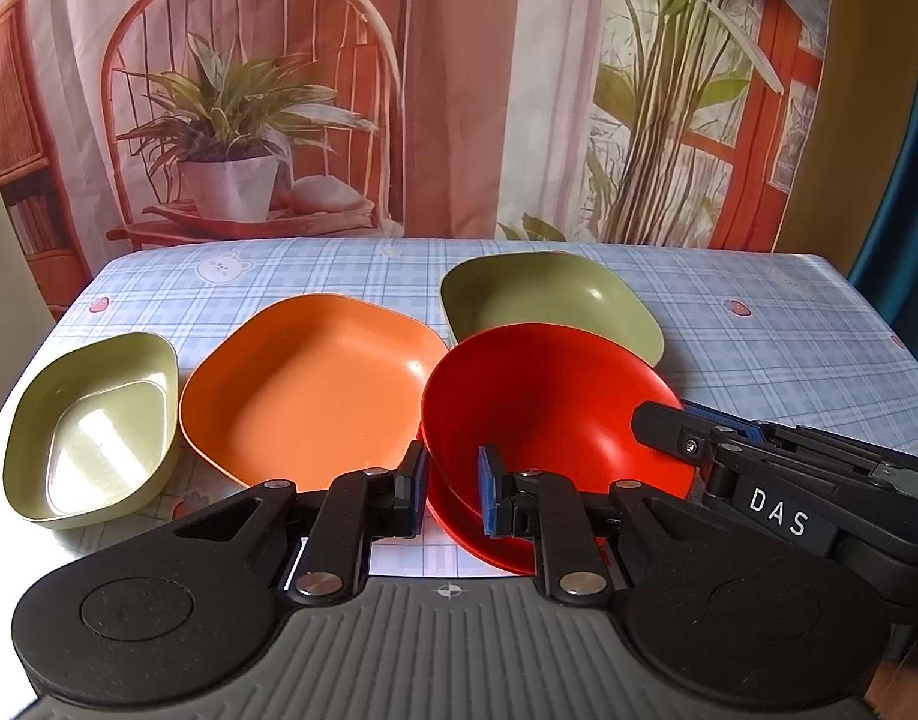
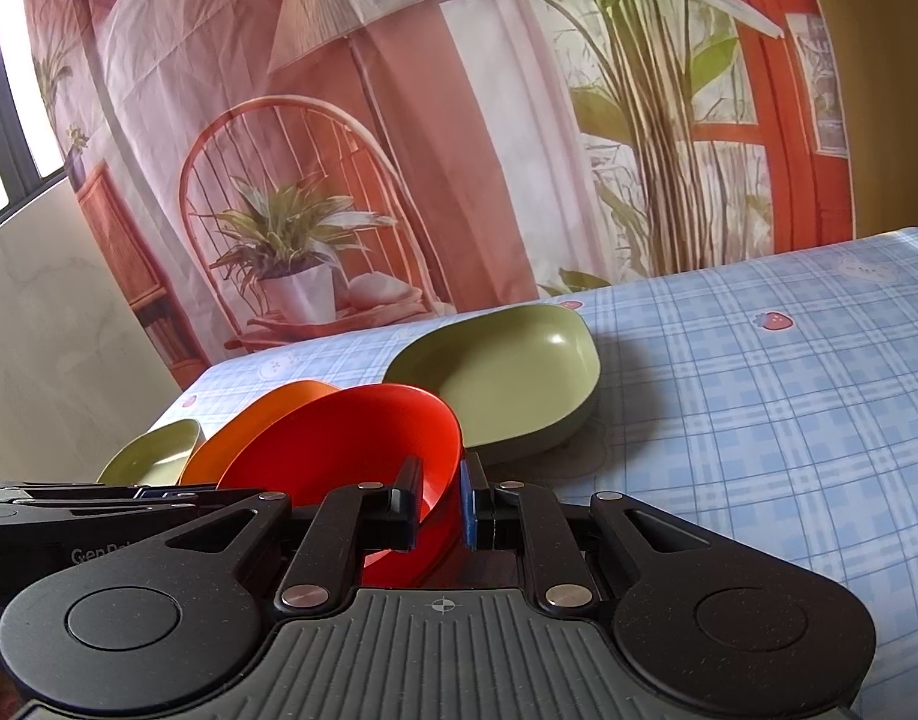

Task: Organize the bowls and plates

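Blue checked tablecloth (image 1: 759, 324), printed curtain (image 1: 447, 90) behind. Red bowl (image 1: 549, 408) tilted over a red plate (image 1: 483, 540), centre. Left gripper (image 1: 453, 486) pinches its rim at 6 o'clock; right gripper (image 2: 438, 501) clamps it at 3. Orange plate (image 1: 309, 396) at 9, pale green bowl (image 1: 93, 432) beyond; green plate (image 1: 549, 300) at 12.

The left black plastic two-finger gripper (image 1: 453, 483) is showing a grey ribbed base plate with a small crosshair mark, two round black discs at its sides, silver rivets on its linkage bars, and blue pads on its fingertips (image 1: 489, 489). The right black plastic gripper (image 2: 438, 510) is looking the same — and is bearing white letters "DAS" in the left wrist view.
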A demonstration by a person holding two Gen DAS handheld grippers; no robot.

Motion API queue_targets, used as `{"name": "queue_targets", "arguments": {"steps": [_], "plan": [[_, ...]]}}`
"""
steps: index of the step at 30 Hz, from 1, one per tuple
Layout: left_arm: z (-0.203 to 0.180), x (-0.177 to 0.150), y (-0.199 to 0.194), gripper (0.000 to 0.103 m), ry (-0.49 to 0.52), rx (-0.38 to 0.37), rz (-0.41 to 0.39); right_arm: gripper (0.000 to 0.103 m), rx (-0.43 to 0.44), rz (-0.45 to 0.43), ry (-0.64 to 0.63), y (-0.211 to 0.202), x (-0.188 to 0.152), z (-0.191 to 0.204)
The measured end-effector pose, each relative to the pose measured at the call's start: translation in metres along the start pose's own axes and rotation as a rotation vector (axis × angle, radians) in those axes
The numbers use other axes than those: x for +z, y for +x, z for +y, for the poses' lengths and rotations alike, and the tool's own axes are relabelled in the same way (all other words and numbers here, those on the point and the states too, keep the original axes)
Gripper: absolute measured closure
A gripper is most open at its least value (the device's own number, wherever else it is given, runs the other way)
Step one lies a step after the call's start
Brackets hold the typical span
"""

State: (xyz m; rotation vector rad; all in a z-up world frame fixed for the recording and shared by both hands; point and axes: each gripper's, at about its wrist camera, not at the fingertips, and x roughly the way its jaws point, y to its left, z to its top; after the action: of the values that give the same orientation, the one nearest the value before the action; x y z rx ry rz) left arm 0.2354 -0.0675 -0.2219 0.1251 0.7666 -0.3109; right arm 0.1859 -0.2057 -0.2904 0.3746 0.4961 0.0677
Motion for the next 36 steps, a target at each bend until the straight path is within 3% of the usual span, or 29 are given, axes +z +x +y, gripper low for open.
{"name": "queue_targets", "arguments": {"steps": [25, 31, 36], "plan": [[0.003, -0.006, 0.000, 0.083, -0.022, 0.003, 0.018, 0.086, -0.001, 0.004, 0.001, -0.003, -0.004, -0.004], [0.007, -0.009, -0.006, 0.083, -0.063, -0.002, 0.011, 0.086, -0.001, 0.003, 0.003, -0.004, -0.005, -0.004], [0.022, -0.014, -0.017, 0.082, -0.157, -0.001, 0.005, 0.086, 0.003, -0.007, 0.005, -0.009, -0.004, -0.004]]}}
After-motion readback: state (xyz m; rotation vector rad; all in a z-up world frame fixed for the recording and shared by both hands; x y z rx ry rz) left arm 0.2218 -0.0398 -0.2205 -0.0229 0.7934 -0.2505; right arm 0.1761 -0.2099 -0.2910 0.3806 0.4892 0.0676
